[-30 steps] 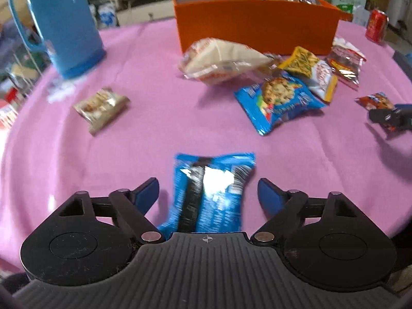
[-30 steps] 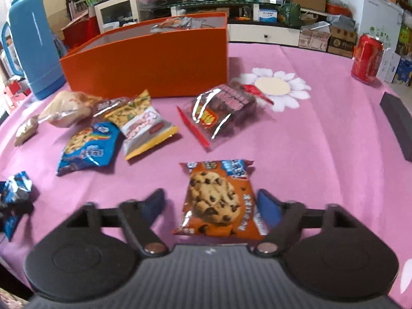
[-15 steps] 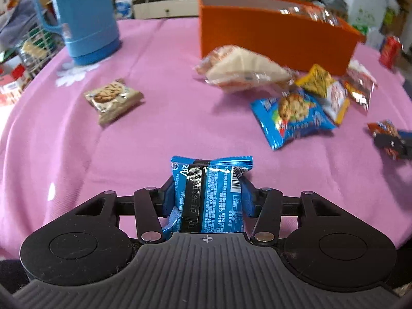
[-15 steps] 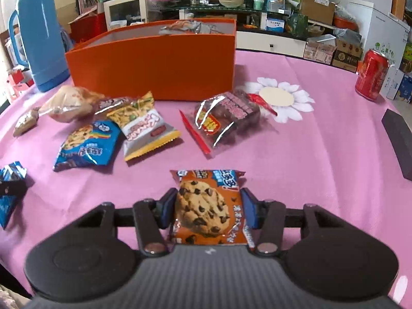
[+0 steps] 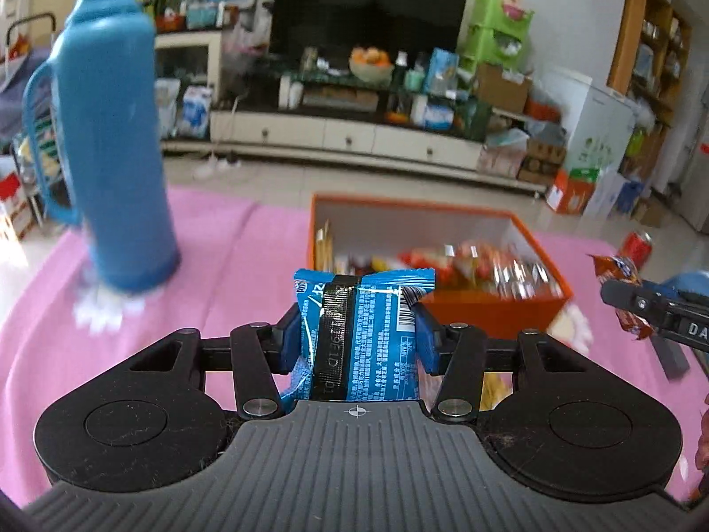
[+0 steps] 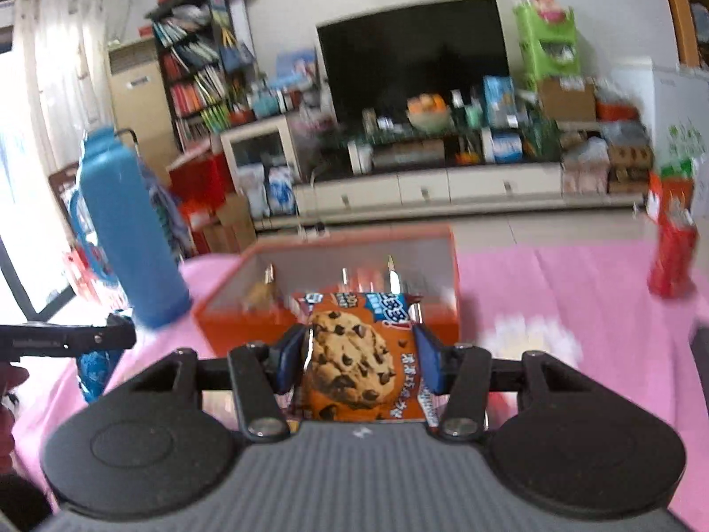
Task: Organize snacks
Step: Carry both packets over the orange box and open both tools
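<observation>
A tall blue plastic flask stands on the pink tablecloth. The left gripper squeezes a shiny blue snack packet. Behind sits the open orange box. The right gripper squeezes an orange cookie packet. A black TV hangs behind.

Each gripper is showing a ribbed grey body, black round-ended side plates, silver screws and blue finger pads at the frame's bottom.
</observation>
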`<move>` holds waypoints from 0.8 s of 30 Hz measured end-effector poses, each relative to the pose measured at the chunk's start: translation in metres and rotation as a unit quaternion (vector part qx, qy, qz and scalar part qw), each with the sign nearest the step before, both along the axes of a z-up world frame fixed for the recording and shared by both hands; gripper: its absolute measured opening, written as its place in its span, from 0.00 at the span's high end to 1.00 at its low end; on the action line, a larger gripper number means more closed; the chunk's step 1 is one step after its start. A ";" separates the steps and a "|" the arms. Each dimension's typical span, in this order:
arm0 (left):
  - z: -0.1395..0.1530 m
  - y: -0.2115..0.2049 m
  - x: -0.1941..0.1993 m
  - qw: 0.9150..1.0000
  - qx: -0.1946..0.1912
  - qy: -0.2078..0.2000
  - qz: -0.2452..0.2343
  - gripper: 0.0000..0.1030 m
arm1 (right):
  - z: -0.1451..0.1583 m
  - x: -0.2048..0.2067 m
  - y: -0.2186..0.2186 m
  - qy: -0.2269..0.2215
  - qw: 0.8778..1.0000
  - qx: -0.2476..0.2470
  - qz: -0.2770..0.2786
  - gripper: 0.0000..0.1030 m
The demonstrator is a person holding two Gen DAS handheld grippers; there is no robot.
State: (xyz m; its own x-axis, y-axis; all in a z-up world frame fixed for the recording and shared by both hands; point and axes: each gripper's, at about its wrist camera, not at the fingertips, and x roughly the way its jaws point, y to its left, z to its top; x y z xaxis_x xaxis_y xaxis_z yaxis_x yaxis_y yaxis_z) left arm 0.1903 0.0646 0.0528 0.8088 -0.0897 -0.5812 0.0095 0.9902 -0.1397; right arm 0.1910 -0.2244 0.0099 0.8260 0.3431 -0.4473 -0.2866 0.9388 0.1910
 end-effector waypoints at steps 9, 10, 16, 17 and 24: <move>-0.027 -0.026 0.140 1.000 0.001 0.029 -0.013 0.73 | -0.015 0.148 0.044 0.012 0.999 -0.041 0.010 0.49; -0.033 -0.028 0.153 0.999 0.007 0.034 -0.012 0.73 | -0.022 0.165 0.049 0.023 0.999 -0.047 0.012 0.49; -0.078 -0.035 0.208 0.996 0.024 0.081 -0.010 0.71 | -0.065 0.229 0.076 0.107 0.991 -0.074 0.031 0.47; -0.084 -0.034 0.211 0.996 0.027 0.088 -0.008 0.65 | -0.070 0.234 0.079 0.123 0.988 -0.081 0.037 0.46; -0.071 -0.033 0.185 0.998 0.028 0.046 -0.015 0.44 | -0.064 0.223 0.084 0.103 0.988 -0.107 0.041 0.19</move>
